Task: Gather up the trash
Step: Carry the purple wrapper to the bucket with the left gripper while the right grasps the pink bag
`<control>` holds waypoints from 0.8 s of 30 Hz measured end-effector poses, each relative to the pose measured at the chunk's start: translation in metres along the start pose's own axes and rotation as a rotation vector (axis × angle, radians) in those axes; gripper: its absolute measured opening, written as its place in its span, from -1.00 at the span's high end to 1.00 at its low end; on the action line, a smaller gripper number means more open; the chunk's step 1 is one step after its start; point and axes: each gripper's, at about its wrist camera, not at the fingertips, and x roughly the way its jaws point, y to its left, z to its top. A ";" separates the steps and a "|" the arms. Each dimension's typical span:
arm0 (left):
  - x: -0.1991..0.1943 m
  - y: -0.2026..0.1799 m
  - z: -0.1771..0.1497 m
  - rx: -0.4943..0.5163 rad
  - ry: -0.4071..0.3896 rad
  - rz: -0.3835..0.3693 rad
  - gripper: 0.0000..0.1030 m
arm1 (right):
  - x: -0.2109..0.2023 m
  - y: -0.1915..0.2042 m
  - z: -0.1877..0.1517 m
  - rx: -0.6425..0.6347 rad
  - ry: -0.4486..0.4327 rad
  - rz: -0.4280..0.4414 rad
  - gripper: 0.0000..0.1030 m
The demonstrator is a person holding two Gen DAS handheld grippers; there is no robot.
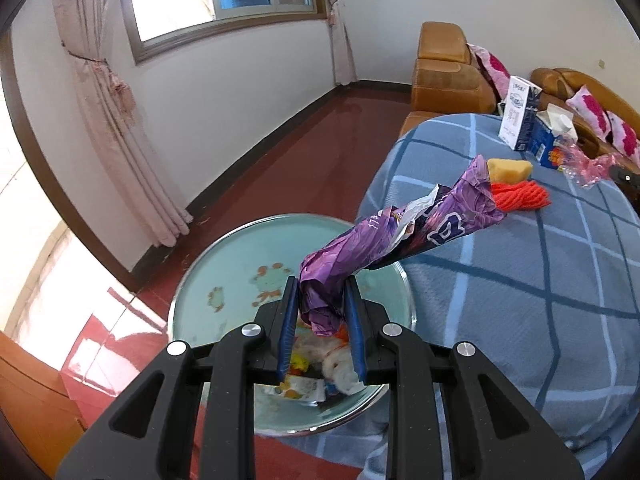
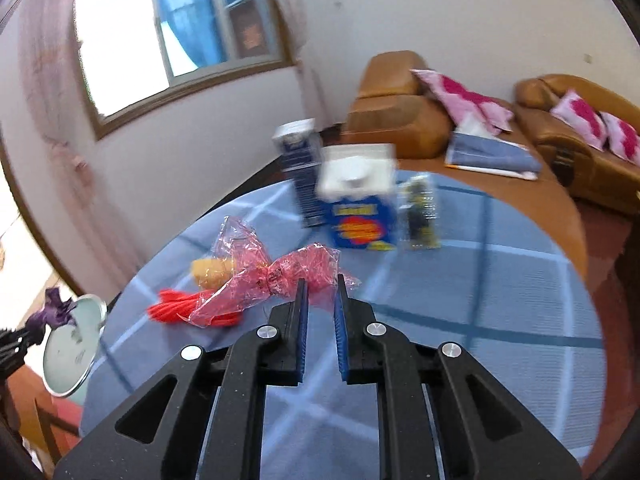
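left gripper (image 1: 321, 294) clamped on crumpled purple wrapper (image 1: 400, 236), held over the basin (image 1: 224, 264) of scraps left of the table | right gripper (image 2: 320, 286) jaws apart, tips just near of the pink cellophane (image 2: 272, 276) on the blue checked tablecloth (image 2: 500, 288)

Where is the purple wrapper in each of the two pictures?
Left wrist view: the purple wrapper is in the middle, pinched in the left tongs over the round basin and sticking up to the right.
Right wrist view: the purple wrapper is tiny at the far left edge, next to the basin.
Shared landmark: the red yarn beside the yellow sponge on the blue checked cloth.
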 end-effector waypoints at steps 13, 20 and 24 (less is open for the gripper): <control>-0.016 0.038 -0.013 -0.035 -0.005 0.097 0.55 | 0.029 0.100 -0.011 -0.185 0.056 0.133 0.75; -0.032 0.047 -0.013 -0.050 -0.041 0.124 0.55 | 0.038 0.145 -0.013 -0.264 0.069 0.197 0.75; -0.040 0.053 -0.013 -0.062 -0.060 0.132 0.55 | 0.044 0.167 -0.018 -0.301 0.079 0.223 0.75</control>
